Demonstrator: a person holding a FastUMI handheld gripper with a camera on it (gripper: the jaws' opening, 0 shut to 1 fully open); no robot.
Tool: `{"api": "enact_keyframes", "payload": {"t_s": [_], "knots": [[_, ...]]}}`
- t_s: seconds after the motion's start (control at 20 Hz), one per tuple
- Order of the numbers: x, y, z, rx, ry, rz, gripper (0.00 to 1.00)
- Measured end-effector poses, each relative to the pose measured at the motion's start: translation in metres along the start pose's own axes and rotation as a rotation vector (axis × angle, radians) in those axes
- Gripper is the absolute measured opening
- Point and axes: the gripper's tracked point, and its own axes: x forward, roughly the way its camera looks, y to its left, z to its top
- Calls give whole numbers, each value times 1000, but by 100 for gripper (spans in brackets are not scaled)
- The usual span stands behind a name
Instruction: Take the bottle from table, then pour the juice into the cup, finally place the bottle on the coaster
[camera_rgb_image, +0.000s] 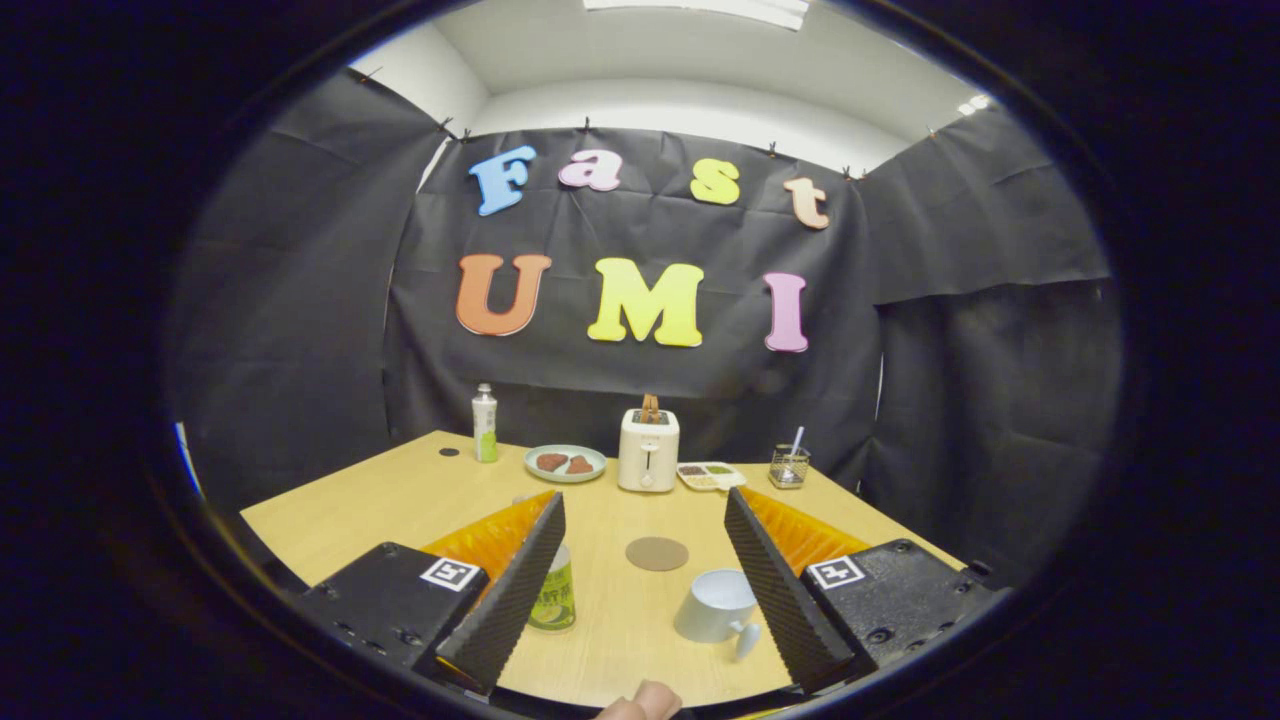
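The gripper (640, 590) hangs over the table (330, 520) with fingers spread wide and holding nothing, likely to admit the bottle (553, 598) half-hidden behind the left finger, while cup (718, 606) and coaster (657, 553) wait between them.

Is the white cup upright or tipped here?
Upright: the cup stands on the table, rim up, handle toward the camera, beside the right finger of the open tongs.
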Motion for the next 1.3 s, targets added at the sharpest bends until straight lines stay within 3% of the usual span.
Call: {"api": "enact_keyframes", "payload": {"t_s": [0.65,1.3], "knots": [[-1,-13,0,59,-27,-18,100],[20,45,-17,70,-16,106,100]]}}
